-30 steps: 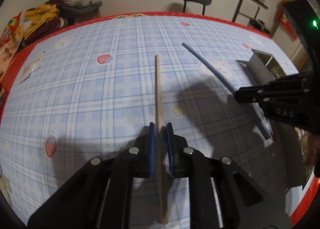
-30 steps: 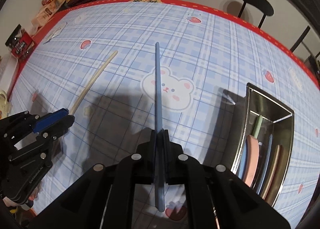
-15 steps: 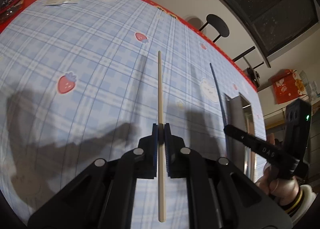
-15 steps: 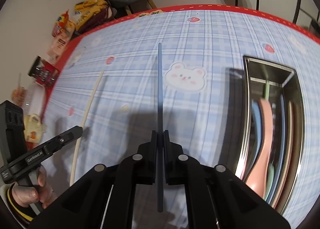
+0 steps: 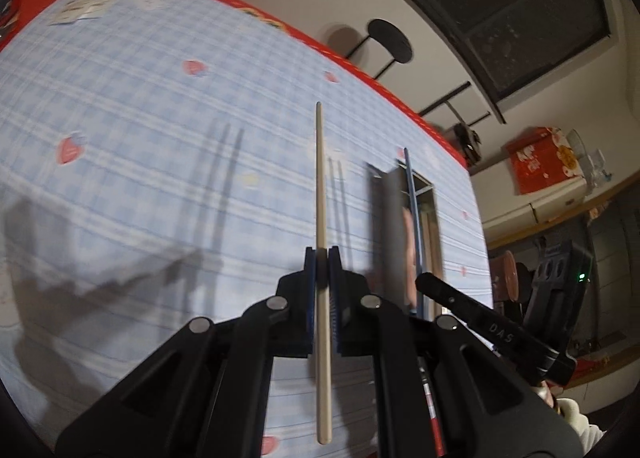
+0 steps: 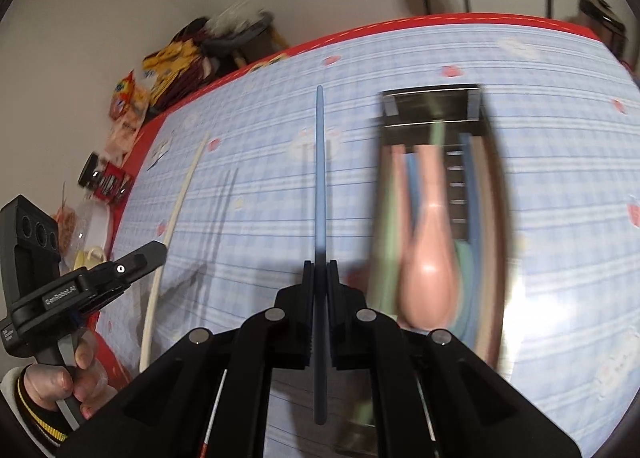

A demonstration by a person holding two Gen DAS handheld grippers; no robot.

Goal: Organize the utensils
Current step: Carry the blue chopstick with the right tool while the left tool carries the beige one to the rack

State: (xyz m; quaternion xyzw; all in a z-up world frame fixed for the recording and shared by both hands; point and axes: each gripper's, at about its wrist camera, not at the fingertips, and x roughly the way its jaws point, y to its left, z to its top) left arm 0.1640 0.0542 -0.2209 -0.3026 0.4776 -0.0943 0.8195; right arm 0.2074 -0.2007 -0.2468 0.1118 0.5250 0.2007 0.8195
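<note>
Left gripper (image 5: 322, 258): jaws clamped on the wooden chopstick (image 5: 320, 178), gripped partway along; the stick points ahead above the desk (image 5: 140, 178), clear of the cloth.
Left hand (image 6: 68, 374): seen from the right wrist camera, wrapped around the gripper handle at the desk's left edge.
Desk covering: blue plaid cloth with strawberry and bear prints, red border.
Right gripper (image 6: 320, 270): jaws clamped on the blue chopstick (image 6: 320, 178), held off the cloth, just left of the tray.
Metal tray (image 6: 432, 94): lies on the desk to the right of both sticks; blurred, it holds a pink spoon (image 6: 428, 282) and other utensils, green and blue among them.
</note>
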